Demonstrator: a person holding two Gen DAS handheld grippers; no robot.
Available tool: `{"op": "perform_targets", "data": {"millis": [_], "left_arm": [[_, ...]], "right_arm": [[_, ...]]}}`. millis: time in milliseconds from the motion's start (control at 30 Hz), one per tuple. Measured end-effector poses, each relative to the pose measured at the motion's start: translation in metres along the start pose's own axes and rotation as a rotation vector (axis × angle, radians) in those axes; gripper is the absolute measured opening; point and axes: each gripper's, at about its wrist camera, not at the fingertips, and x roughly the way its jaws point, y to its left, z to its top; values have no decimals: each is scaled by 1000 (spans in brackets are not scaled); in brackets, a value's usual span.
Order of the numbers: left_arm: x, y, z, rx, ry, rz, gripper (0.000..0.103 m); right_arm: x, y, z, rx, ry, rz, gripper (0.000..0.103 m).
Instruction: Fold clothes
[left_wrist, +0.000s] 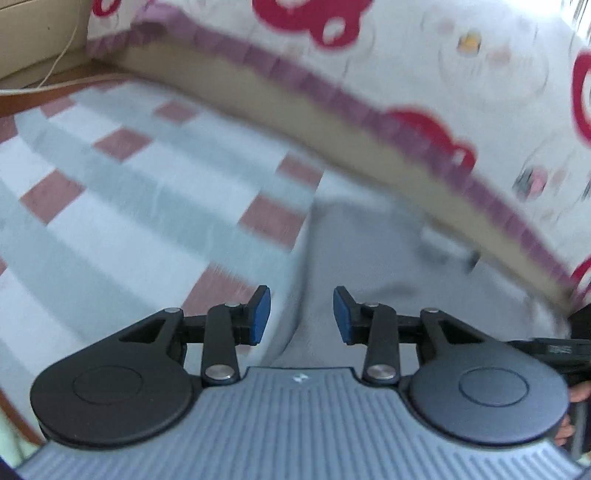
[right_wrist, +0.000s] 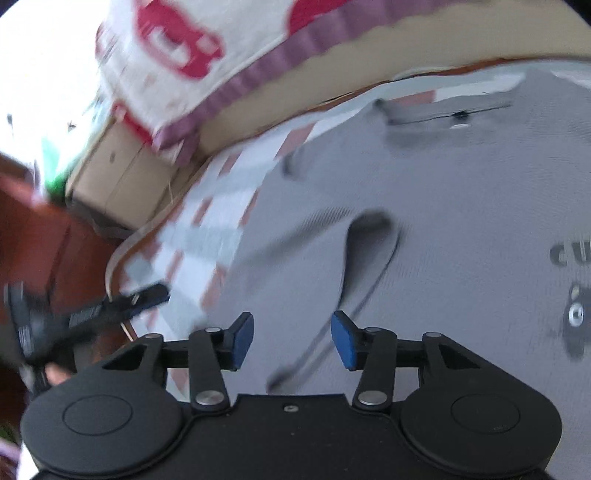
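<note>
A grey shirt (right_wrist: 443, 206) with a dark print lies spread on a checked cloth (left_wrist: 110, 192); its collar is at the far side in the right wrist view. The same shirt (left_wrist: 369, 266) shows in the left wrist view, its edge running under my left gripper (left_wrist: 301, 314). My left gripper is open and empty, over the shirt's left edge. My right gripper (right_wrist: 291, 339) is open and empty, just above a fold of the shirt near its sleeve. The left gripper's body (right_wrist: 92, 314) shows at the left of the right wrist view. Both views are blurred.
A padded headboard or cushion with red flowers and a purple frill (left_wrist: 406, 74) rises behind the cloth. A cardboard box (right_wrist: 122, 184) and a brown wooden edge (right_wrist: 55, 240) stand at the left. The checked cloth stretches leftward in the left wrist view.
</note>
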Motion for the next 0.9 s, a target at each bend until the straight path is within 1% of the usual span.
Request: {"op": "perform_targets", "data": {"millis": [67, 133, 167, 200, 267, 333, 367, 400, 433, 467, 533, 567, 600, 700, 800, 900], "left_arm": [[3, -6, 5, -14, -24, -52, 37], [30, -19, -3, 21, 61, -95, 37], [42, -22, -9, -2, 82, -91, 35], [54, -25, -15, -26, 102, -87, 35], [79, -31, -26, -71, 144, -79, 35], [83, -37, -32, -19, 198, -69, 35], [86, -41, -35, 8, 225, -64, 35], [88, -44, -38, 34, 252, -59, 34], [91, -47, -41, 60, 278, -54, 34], [93, -50, -44, 84, 305, -49, 34], [88, -38, -43, 7, 347, -94, 34], [86, -32, -43, -26, 365, -108, 34], [82, -27, -46, -38, 370, -112, 34], [79, -22, -46, -59, 386, -118, 36], [78, -24, -45, -48, 394, -113, 36], [76, -27, -45, -27, 396, -104, 36]], "right_arm": [[9, -10, 16, 111, -5, 37, 56], [23, -15, 28, 173, -10, 33, 58], [30, -15, 32, 190, -18, 17, 62], [37, -16, 37, 200, -33, -20, 68], [47, -18, 41, 221, -71, -114, 69], [54, -21, 41, 233, -117, -115, 69], [53, -18, 39, 209, -154, -112, 68], [51, -15, 37, 172, -194, -108, 53], [49, -12, 34, 134, -234, -104, 35], [45, -8, 31, 74, -271, -104, 6], [32, 2, 22, -73, -341, -125, 5], [26, 5, 18, -125, -350, -142, 5], [22, 5, 13, -158, -345, -168, 5], [17, -2, 8, -199, -318, -245, 4], [17, -8, 2, -250, -288, -317, 4], [16, -7, -3, -299, -286, -343, 3]]}}
